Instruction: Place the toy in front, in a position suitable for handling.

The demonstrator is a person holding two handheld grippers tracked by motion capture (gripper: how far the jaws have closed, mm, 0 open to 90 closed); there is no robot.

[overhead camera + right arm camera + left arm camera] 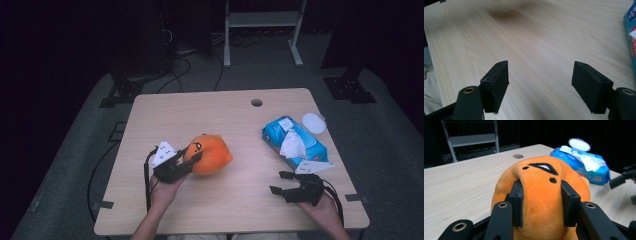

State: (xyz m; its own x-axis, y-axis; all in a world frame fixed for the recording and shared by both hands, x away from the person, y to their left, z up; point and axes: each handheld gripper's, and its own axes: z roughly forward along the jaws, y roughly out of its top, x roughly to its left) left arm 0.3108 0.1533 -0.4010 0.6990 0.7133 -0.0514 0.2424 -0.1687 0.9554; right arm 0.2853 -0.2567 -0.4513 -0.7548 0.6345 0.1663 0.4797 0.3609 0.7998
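An orange plush toy (210,154) with black face marks sits left of the table's middle. My left gripper (192,158) is shut on its near side. In the left gripper view both black jaws squeeze the orange plush toy (541,185), and the fabric bulges between them under my left gripper (541,206). My right gripper (281,182) rests low over the table near the front right edge, jaws wide apart. Bare wood lies between the jaws of my right gripper (540,82) in its own view.
A blue wet-wipe pack (295,142) lies at the right with its white lid flipped open and a wipe sticking out, also the wet-wipe pack (586,165). The wooden table (200,112) has a round cable hole (256,102) near its far edge. A metal frame (262,20) stands behind.
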